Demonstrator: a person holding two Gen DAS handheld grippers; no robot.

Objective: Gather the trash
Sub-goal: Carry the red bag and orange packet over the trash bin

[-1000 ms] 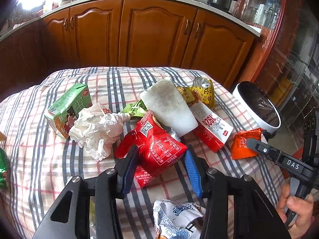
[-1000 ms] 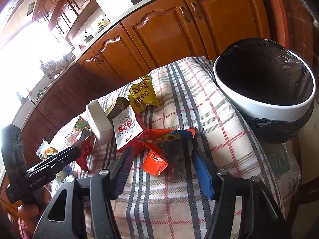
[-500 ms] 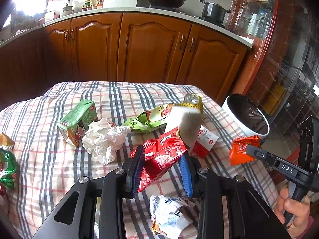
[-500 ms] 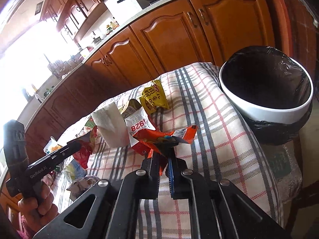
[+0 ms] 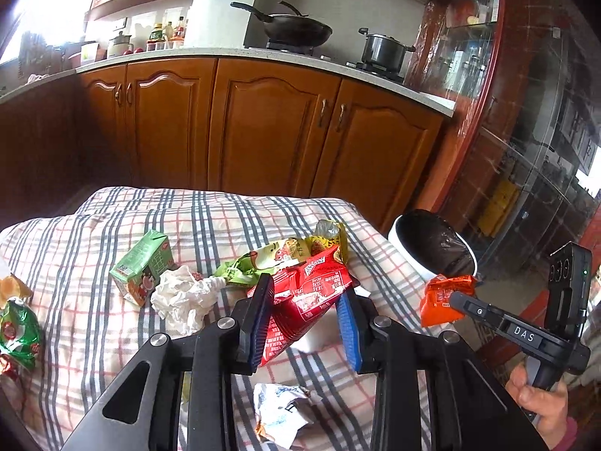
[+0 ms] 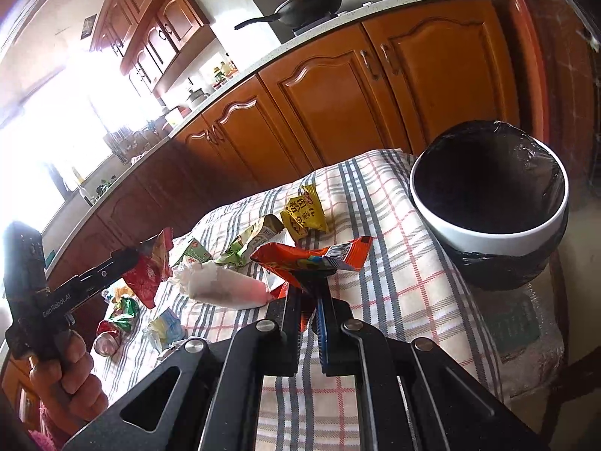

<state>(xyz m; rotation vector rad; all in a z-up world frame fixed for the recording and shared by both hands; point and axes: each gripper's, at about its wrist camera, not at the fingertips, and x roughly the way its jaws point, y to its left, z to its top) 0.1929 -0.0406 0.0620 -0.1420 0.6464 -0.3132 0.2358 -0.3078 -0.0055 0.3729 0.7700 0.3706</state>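
My left gripper (image 5: 305, 300) is shut on a red snack bag (image 5: 308, 300) and holds it above the checked tablecloth (image 5: 75, 233); it also shows in the right wrist view (image 6: 150, 270). My right gripper (image 6: 310, 293) is shut on an orange wrapper (image 6: 311, 259), lifted off the cloth; the wrapper also shows in the left wrist view (image 5: 441, 297). The white bin with a black liner (image 6: 488, 233) stands just past the table's right end, to the right of both grippers (image 5: 413, 251).
On the cloth lie a green juice carton (image 5: 144, 267), crumpled white tissue (image 5: 184, 297), a green-yellow wrapper (image 5: 285, 251), a yellow packet (image 6: 304, 212), a white wrapper (image 5: 281, 409) and green candy bags (image 5: 17, 332). Wooden cabinets (image 5: 263, 131) stand behind.
Both grippers have risen. The left one lifted the red bag off the cloth. The right one closed on the orange wrapper and raised it. A white block tipped over.
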